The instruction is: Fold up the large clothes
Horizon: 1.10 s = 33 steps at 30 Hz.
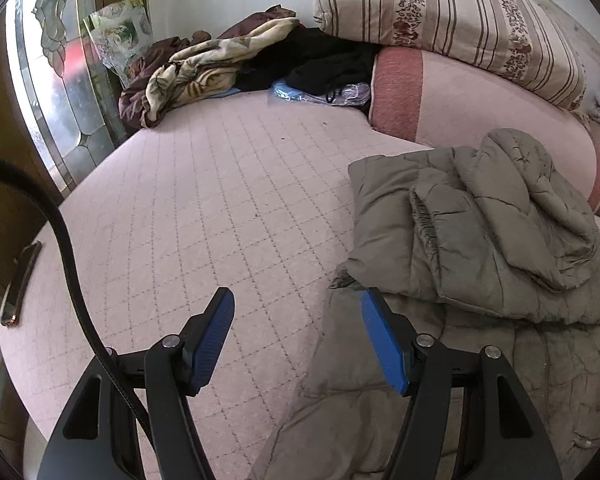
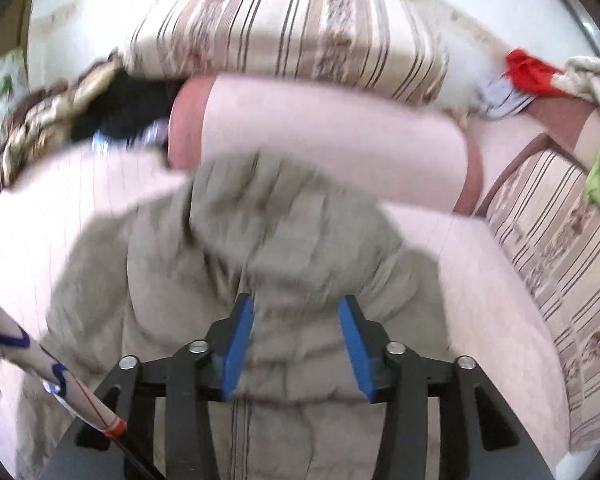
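While the grey puffer jacket (image 1: pixel 480 240) lies part-folded on the pink quilted bed (image 1: pixel 204 208) (striped bolster (image 1: pixel 440 16) far behind), left gripper (image 1: pixel 298 312) and right gripper (image 2: pixel 296 316) both gape, holding nothing

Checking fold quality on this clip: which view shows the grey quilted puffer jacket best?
The left wrist view: the grey quilted puffer jacket is sharp there, its folded layers and cuffed sleeve readable on the pink bed cover. The right wrist view centres it but is motion-blurred.

left gripper (image 1: pixel 298 300) black arms, silver screws, ribbed blue fingers (image 1: pixel 214 340), black cable (image 1: pixel 80 288)
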### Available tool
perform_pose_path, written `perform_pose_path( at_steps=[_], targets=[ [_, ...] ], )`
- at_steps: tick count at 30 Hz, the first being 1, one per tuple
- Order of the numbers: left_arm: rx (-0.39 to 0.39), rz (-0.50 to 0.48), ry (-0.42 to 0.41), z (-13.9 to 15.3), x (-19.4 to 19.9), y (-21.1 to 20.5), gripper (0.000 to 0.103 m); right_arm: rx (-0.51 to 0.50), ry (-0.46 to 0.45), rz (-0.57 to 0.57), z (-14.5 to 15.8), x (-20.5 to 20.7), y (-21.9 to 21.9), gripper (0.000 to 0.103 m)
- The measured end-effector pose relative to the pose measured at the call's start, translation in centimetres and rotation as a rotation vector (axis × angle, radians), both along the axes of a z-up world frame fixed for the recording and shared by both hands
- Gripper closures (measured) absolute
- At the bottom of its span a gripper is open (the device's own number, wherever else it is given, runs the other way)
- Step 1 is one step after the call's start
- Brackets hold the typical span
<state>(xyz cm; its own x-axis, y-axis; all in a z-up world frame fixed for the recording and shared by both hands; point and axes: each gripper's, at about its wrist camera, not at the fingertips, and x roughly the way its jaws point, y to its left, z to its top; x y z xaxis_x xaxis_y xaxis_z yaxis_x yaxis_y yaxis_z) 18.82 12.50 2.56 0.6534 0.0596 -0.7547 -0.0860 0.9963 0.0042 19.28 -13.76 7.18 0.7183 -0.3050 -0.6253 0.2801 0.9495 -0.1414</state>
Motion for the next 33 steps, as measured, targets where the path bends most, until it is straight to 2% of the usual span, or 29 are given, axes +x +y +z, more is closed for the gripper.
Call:
perform_pose_path(
  at_steps=[4, 9, 11, 12, 13, 15, 20, 25, 28, 30, 33],
  targets=[
    [-0.028, -0.015, 0.003, -0.1, 0.1, -0.1, 0.038, 0.094, 0.022, -0.054, -0.2, 4.5, -2.2, 0.05],
    [-0.048, -0.028, -0.008, 0.0, 0.3, -0.4, 0.038, 0.181, 0.124, -0.041, -4.7, 9.1, -2.0, 0.05],
    [-0.052, -0.032, -0.003, -0.2, 0.5, -0.5, 0.038, 0.202, 0.217, 0.009, -8.0, 10.7, -0.8, 0.048],
    [-0.053, -0.035, 0.002, -0.3, 0.6, -0.6, 0.038, 0.198, 0.254, 0.024, -9.2, 11.0, -0.3, 0.046],
    [-0.054, -0.038, 0.006, -0.4, 0.7, -0.7, 0.038, 0.151, 0.294, 0.036, -10.8, 11.4, 0.5, 0.042],
    [-0.052, -0.044, 0.016, -0.7, 1.0, -1.1, 0.038, 0.017, 0.272, 0.044, -12.0, 11.3, 2.2, 0.04],
    [-0.039, -0.052, 0.019, -0.7, 0.9, -1.6, 0.038, 0.052, 0.248, 0.038, -10.4, 10.9, 1.4, 0.041],
    [-0.037, -0.057, 0.008, -0.6, 0.6, -2.0, 0.038, 0.042, 0.087, 0.059, -5.3, 6.7, 0.3, 0.041],
    [-0.044, -0.068, 0.007, -0.8, 0.5, -2.3, 0.038, 0.059, 0.035, 0.01, -3.7, 5.3, -2.0, 0.04],
    [-0.047, -0.076, 0.009, -0.9, 0.5, -2.6, 0.038, 0.057, 0.055, -0.028, -4.4, 5.6, -3.3, 0.039],
    [-0.033, -0.085, 0.012, -1.1, 0.5, -3.2, 0.038, 0.057, 0.137, -0.071, -7.3, 6.4, -5.3, 0.039]
  ],
)
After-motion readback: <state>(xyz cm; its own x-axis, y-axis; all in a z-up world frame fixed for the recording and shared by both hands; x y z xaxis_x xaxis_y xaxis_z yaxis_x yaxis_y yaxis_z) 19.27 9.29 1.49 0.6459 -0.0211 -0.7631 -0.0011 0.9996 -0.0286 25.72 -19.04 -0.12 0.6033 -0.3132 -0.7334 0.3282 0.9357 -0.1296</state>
